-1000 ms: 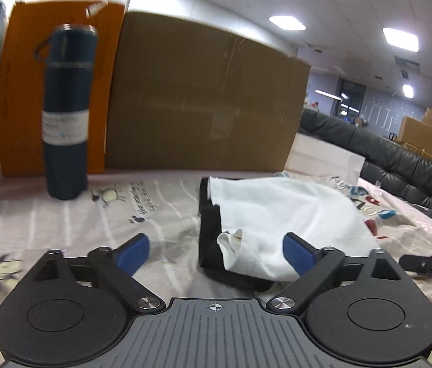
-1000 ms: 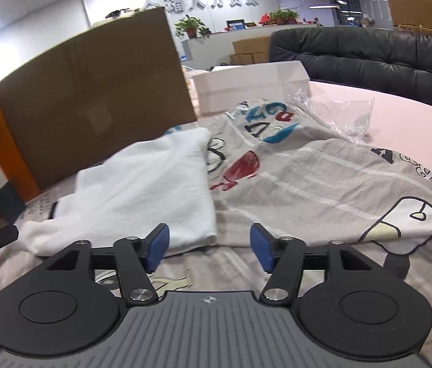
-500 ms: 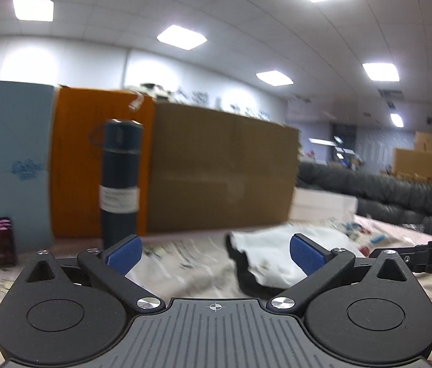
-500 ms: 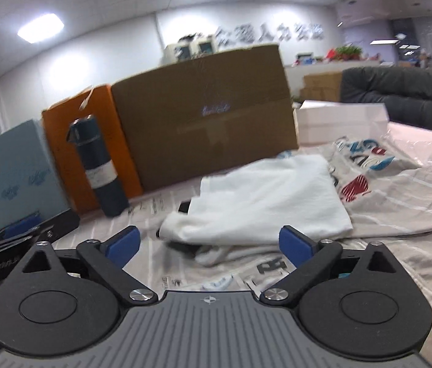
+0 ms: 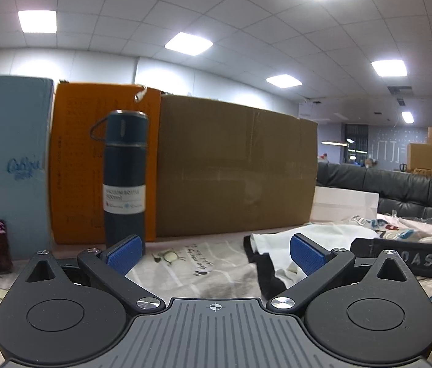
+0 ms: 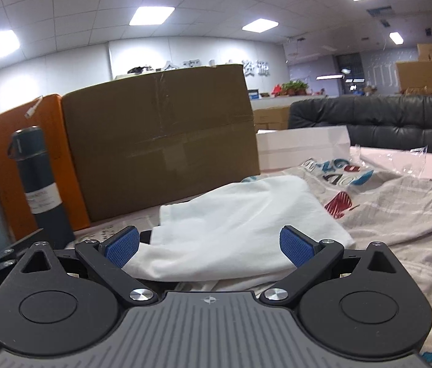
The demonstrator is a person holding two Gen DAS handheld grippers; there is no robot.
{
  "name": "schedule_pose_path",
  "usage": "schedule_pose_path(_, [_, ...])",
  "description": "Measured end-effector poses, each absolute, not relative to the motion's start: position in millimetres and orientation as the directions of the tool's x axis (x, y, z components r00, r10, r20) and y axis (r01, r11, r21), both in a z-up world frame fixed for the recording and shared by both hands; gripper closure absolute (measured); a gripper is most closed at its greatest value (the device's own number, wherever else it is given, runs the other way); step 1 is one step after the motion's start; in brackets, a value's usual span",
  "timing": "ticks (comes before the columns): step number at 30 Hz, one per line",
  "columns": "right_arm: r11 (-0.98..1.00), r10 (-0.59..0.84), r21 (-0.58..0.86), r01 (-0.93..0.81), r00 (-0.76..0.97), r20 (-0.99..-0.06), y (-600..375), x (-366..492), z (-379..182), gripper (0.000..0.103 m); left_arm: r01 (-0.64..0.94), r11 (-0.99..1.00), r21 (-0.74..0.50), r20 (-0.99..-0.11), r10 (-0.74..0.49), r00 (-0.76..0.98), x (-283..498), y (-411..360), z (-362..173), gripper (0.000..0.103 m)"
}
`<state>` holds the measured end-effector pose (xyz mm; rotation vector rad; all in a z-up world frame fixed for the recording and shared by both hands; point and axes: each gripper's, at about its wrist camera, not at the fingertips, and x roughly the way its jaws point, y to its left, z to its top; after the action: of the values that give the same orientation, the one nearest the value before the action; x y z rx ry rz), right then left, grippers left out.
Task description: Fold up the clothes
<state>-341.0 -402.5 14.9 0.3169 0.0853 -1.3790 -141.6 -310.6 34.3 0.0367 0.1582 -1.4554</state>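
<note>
White garment folded on the printed sheet, both claws apart

White cloth, a folded garment (image 6: 240, 224), lies on a bedsheet (image 6: 399, 214) printed with cartoon figures and letters. A black layer (image 5: 265, 263) shows under its near left edge in the left wrist view. In the right wrist view the garment sits just beyond the right gripper (image 6: 209, 247), whose blue-padded fingers stand wide apart with nothing between them. The left gripper (image 5: 214, 253) is likewise spread wide and empty, and the garment lies to its far right, partly behind the right-hand blue pad (image 5: 306, 257). Part of the other tool, a black bar with pale lettering (image 5: 412, 259), crosses the right edge of that view.

Behind the garment stands a large brown cardboard box (image 6: 160, 141), and to its left an orange box (image 5: 74, 165). A dark blue flask (image 5: 125, 181) with a white label stands upright in front of the orange box. Farther left is a pale blue box (image 5: 7, 159). To the right of the cardboard box lies a flat white box (image 6: 304, 147), with a black leather sofa (image 6: 384, 119) beyond it and a crumpled clear plastic bag (image 6: 412, 162) on the far right of the sheet.
</note>
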Motion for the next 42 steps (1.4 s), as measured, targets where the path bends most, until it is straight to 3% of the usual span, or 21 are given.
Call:
schedule_pose_path(9, [0.124,-0.986,0.100,0.987,0.134,-0.102,-391.8,-336.3,11.7,0.000,0.982,0.179,-0.053,-0.053,-0.983,0.176,-144.8,-298.6,34.3,0.000])
schedule_pose_path(22, [0.096,-0.994,0.179,0.979,0.102,-0.025,-379.4,-350.0,10.9,0.000,0.984,0.172,0.035,0.031,-0.985,0.171,-161.2,-285.9,37.0,0.000])
schedule_pose_path(42, [0.101,-0.995,0.126,0.987,0.103,-0.010,-374.7,-339.9,10.7,0.000,0.991,0.123,0.061,0.048,-0.992,0.120,-166.1,-279.7,37.0,0.000])
